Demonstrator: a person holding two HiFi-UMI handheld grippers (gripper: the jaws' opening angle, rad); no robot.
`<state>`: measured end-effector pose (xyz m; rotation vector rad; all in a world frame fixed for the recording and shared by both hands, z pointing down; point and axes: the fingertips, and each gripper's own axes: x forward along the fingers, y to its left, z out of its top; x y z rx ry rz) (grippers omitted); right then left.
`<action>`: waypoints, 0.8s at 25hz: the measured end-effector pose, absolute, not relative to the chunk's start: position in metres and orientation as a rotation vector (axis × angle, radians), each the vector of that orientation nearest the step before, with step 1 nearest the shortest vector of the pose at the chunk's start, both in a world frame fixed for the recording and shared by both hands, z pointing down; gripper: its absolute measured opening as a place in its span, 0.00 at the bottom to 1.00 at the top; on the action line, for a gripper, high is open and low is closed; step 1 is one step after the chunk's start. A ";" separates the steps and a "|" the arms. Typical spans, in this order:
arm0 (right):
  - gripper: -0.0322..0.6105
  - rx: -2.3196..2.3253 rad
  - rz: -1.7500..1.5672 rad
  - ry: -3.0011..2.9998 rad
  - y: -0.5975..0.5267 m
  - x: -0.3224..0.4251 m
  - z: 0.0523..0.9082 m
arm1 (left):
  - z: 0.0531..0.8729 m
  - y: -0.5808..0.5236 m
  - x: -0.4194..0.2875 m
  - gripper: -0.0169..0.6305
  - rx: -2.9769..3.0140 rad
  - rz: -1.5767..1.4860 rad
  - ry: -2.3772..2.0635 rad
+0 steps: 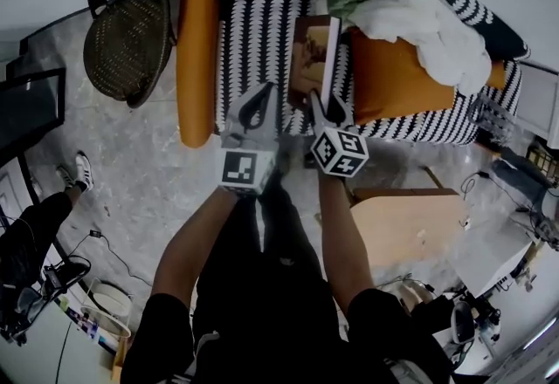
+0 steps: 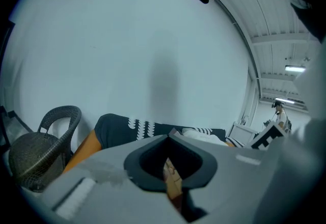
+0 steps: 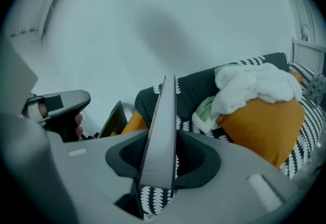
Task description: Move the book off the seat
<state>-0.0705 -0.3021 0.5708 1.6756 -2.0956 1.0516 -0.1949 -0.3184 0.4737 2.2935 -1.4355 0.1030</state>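
Currently gripping the book (image 1: 307,51) with the right tongs (image 1: 322,101), clamped on its near edge; holding it up on edge over the striped sofa (image 1: 249,42) seat, next to the orange cushion (image 1: 393,81). Holding the left tongs (image 1: 262,94) together, empty, just left of the book.

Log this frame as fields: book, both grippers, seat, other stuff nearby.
book: stood on edge over the seat, seen edge-on from the right gripper view
right gripper: shut on the book
left gripper: jaws together, beside the book, not on it
seat: black-and-white patterned sofa, orange armrest on one side
on sofa: orange cushion beside the book, white cloth heaped on it
floor: dark wicker chair next to the armrest
task status: book gripped, not yet moved away from the seat
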 end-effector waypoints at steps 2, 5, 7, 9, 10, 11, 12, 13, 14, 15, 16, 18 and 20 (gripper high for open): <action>0.29 1.691 1.037 -2.105 -0.297 -0.066 0.557 | 0.462 -0.316 -0.192 0.04 2.305 0.094 -1.444; 0.29 1.711 1.018 -2.115 -0.288 -0.063 0.533 | 0.443 -0.311 -0.193 0.04 2.291 0.078 -1.452; 0.29 1.722 1.002 -2.126 -0.282 -0.063 0.516 | 0.430 -0.308 -0.195 0.04 2.298 0.073 -1.459; 0.29 1.734 0.985 -2.138 -0.275 -0.061 0.499 | 0.418 -0.304 -0.195 0.04 2.305 0.066 -1.465; 0.29 1.741 0.975 -2.144 -0.273 -0.059 0.491 | 0.413 -0.301 -0.195 0.04 2.317 0.065 -1.467; 0.29 1.749 0.964 -2.151 -0.270 -0.056 0.483 | 0.409 -0.299 -0.194 0.04 2.338 0.069 -1.469; 0.29 1.758 0.954 -2.158 -0.269 -0.054 0.475 | 0.407 -0.296 -0.193 0.04 2.363 0.076 -1.470; 0.29 1.766 0.943 -2.166 -0.267 -0.052 0.467 | 0.404 -0.293 -0.192 0.04 2.381 0.082 -1.470; 0.29 1.774 0.933 -2.173 -0.265 -0.050 0.460 | 0.401 -0.291 -0.190 0.04 2.390 0.083 -1.470; 0.29 1.780 0.922 -2.181 -0.264 -0.048 0.452 | 0.397 -0.288 -0.189 0.04 2.394 0.082 -1.470; 0.29 1.787 0.912 -2.189 -0.262 -0.046 0.445 | 0.393 -0.285 -0.187 0.04 2.398 0.080 -1.471; 0.29 1.799 0.892 -2.204 -0.256 -0.045 0.431 | 0.385 -0.278 -0.186 0.04 2.407 0.077 -1.471; 0.29 1.811 0.874 -2.216 -0.249 -0.045 0.418 | 0.377 -0.271 -0.188 0.04 2.414 0.071 -1.473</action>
